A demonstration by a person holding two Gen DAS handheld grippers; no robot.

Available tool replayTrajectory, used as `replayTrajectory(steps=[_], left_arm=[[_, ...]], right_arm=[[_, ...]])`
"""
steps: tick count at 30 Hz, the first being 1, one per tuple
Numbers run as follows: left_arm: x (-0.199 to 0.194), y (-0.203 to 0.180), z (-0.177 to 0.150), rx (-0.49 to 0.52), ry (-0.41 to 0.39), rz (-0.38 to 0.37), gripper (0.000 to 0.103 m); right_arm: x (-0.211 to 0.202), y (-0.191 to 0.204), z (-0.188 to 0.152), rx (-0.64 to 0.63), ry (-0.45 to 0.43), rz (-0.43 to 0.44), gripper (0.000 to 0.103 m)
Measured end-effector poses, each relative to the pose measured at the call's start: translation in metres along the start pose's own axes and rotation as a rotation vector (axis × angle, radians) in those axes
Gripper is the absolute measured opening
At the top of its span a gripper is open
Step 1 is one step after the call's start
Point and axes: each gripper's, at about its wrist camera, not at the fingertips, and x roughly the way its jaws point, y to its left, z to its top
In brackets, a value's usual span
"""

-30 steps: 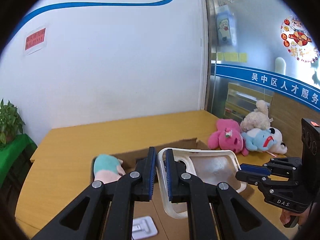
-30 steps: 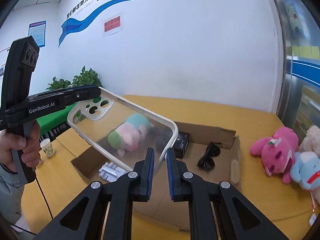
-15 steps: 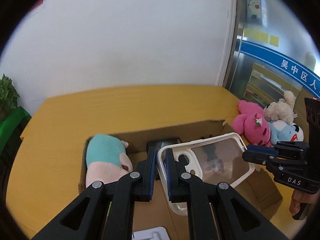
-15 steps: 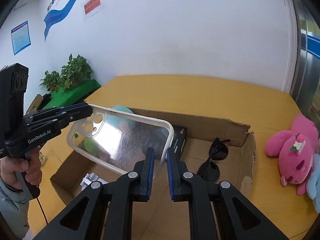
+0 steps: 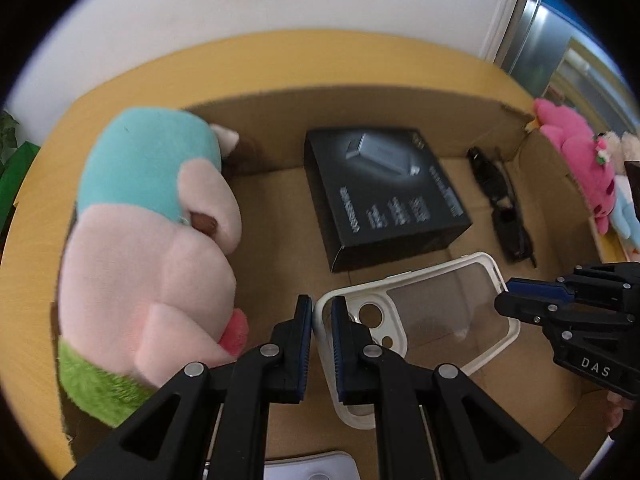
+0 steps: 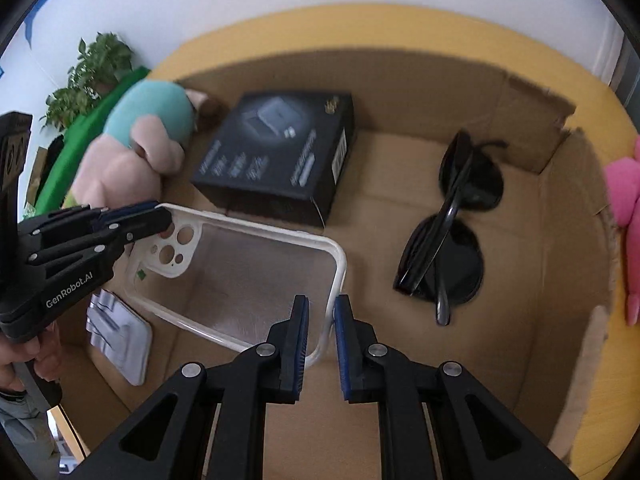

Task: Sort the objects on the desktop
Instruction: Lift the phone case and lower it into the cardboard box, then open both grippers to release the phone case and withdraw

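A clear phone case with a white rim (image 5: 436, 320) (image 6: 240, 280) hangs low inside an open cardboard box (image 5: 560, 412) (image 6: 540, 264). My left gripper (image 5: 321, 320) is shut on its camera-hole end. My right gripper (image 6: 321, 328) is shut on the opposite rim and shows in the left wrist view (image 5: 516, 300). The left gripper shows in the right wrist view (image 6: 156, 220). In the box lie a pink and teal plush (image 5: 160, 240) (image 6: 136, 148), a black product box (image 5: 384, 196) (image 6: 280, 160) and black sunglasses (image 5: 504, 216) (image 6: 452, 232).
A silver-white packet (image 6: 120, 340) lies on the box floor under the left gripper. The box stands on a yellow wooden table (image 5: 280, 60). Pink and other plush toys (image 5: 576, 160) lie on the table to the right. A potted plant (image 6: 88, 80) stands far left.
Both grippers have carried the phone case forward and down, from above the table into the cardboard box, and tilted to look down at the box floor.
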Motion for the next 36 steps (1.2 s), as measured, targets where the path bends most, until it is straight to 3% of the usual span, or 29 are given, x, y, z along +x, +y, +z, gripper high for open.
replayTrajectory(steps=[3, 7, 10, 11, 13, 15, 16, 17, 18, 21, 24, 27, 29, 36], left_arm=[[0.010, -0.002, -0.003, 0.008, 0.035, 0.019, 0.010], [0.018, -0.003, -0.010, 0.009, 0.074, 0.038, 0.010], [-0.006, -0.006, -0.015, 0.024, -0.013, 0.064, 0.010], [-0.021, -0.005, -0.018, 0.016, -0.057, 0.063, 0.011], [-0.059, -0.003, -0.028, -0.009, -0.158, 0.037, 0.021], [-0.105, 0.002, -0.047, -0.045, -0.287, 0.000, 0.058], [-0.130, 0.005, -0.062, -0.063, -0.370, -0.005, 0.070], [-0.150, 0.008, -0.077, -0.075, -0.452, 0.002, 0.087], [-0.174, 0.007, -0.100, -0.084, -0.556, 0.039, 0.088], [-0.195, -0.005, -0.142, -0.097, -0.655, 0.186, 0.088], [-0.189, -0.009, -0.176, -0.093, -0.700, 0.164, 0.088], [-0.171, -0.008, -0.198, -0.077, -0.722, 0.157, 0.088], [-0.163, -0.010, -0.203, -0.066, -0.715, 0.207, 0.088], [-0.127, -0.004, -0.202, -0.070, -0.669, 0.249, 0.088]], right_arm=[[0.014, 0.000, -0.004, 0.004, 0.050, 0.002, 0.013], [0.015, 0.002, -0.005, 0.002, 0.048, 0.003, 0.014], [0.006, 0.002, -0.009, 0.008, 0.018, 0.023, 0.021], [-0.002, 0.002, -0.012, 0.016, -0.008, 0.034, 0.028], [-0.034, 0.007, -0.020, 0.018, -0.102, 0.020, 0.041], [-0.070, 0.019, -0.034, -0.011, -0.214, -0.031, 0.069], [-0.094, 0.029, -0.044, -0.033, -0.295, -0.068, 0.078], [-0.115, 0.040, -0.057, -0.055, -0.374, -0.111, 0.094], [-0.134, 0.052, -0.071, -0.077, -0.458, -0.159, 0.103], [-0.172, 0.086, -0.127, -0.113, -0.710, -0.146, 0.103], [-0.164, 0.099, -0.172, -0.080, -0.801, -0.173, 0.103], [-0.136, 0.102, -0.190, -0.021, -0.787, -0.276, 0.103], [-0.120, 0.096, -0.194, 0.008, -0.765, -0.303, 0.103], [-0.094, 0.076, -0.199, 0.078, -0.699, -0.295, 0.103]])
